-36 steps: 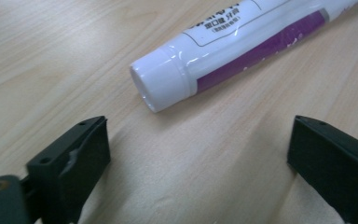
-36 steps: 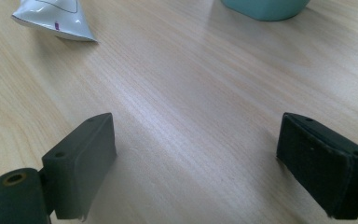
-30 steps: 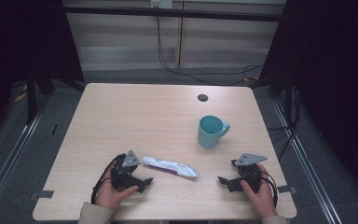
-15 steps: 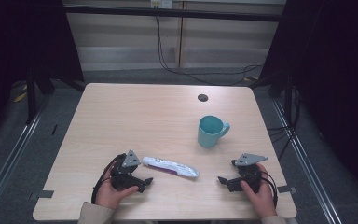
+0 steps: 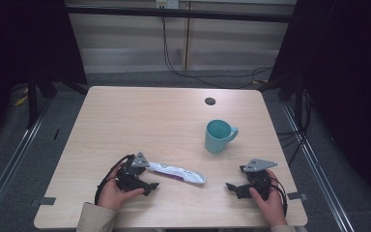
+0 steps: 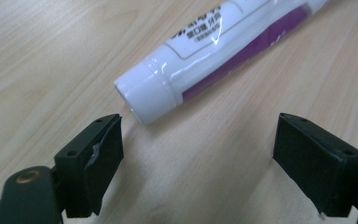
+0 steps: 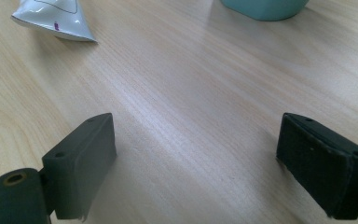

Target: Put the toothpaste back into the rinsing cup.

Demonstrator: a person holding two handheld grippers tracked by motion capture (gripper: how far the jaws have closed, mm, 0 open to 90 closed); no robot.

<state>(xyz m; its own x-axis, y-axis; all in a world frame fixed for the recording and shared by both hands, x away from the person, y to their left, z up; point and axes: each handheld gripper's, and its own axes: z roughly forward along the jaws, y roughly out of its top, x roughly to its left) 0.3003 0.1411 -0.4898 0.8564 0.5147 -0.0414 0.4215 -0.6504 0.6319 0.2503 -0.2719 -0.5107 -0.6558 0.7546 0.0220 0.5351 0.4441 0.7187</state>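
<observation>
i'm closing my left fingers (image 6: 198, 154) toward the tube (image 6: 214, 51), its cap lying just ahead, nothing pinched yet. my right fingers (image 7: 214, 163) are resting open. closing short may be nudging the glossy tube across the bench (image 5: 140, 121).

Prob. a lab: black curtains (image 5: 24, 43), framed test table (image 5: 140, 116), cables (image 5: 174, 53).
</observation>
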